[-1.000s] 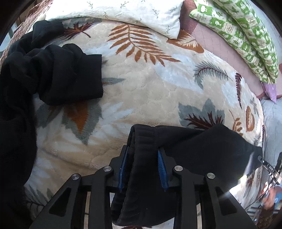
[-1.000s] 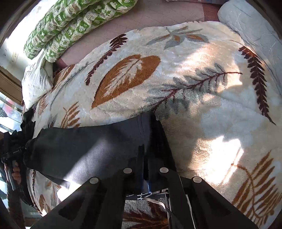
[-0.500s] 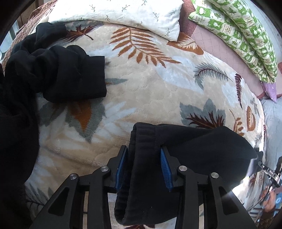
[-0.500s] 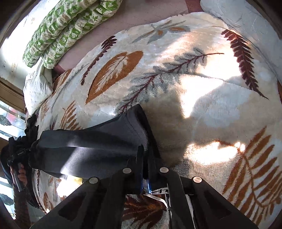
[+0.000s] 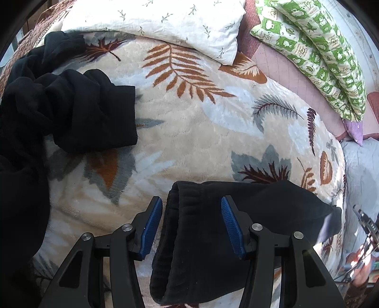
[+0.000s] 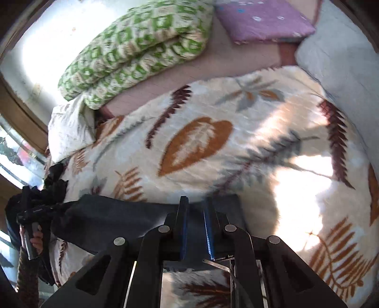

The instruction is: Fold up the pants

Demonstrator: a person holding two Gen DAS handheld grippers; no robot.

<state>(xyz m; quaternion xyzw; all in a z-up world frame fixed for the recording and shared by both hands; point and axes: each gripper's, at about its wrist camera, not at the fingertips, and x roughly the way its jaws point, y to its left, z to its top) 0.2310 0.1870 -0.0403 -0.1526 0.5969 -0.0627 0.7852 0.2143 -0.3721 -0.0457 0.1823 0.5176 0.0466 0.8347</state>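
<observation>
Left wrist view sits close above the leaf-print blanket (image 5: 201,132), looking along its own gripper (image 5: 191,225) toward the white pillow (image 5: 154,26) at top of frame. Right wrist view sits equally close, facing across the same blanket (image 6: 201,147) toward the green patterned cushion (image 6: 132,47) at upper left. Both views share the blanket, the black pants (image 5: 213,237) at lower frame and the green cushion.

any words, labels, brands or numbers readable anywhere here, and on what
No text can be read for certain in either view.
Green quilt: its squares hold small drawings and marks, too small to read.
Right gripper's body, seen at the edge of the left wrist view: tiny pale marks, too small to read.
Pants: no label or tag in view.
Leaf blanket, white pillow, purple pillow: patterns only, no writing.
</observation>
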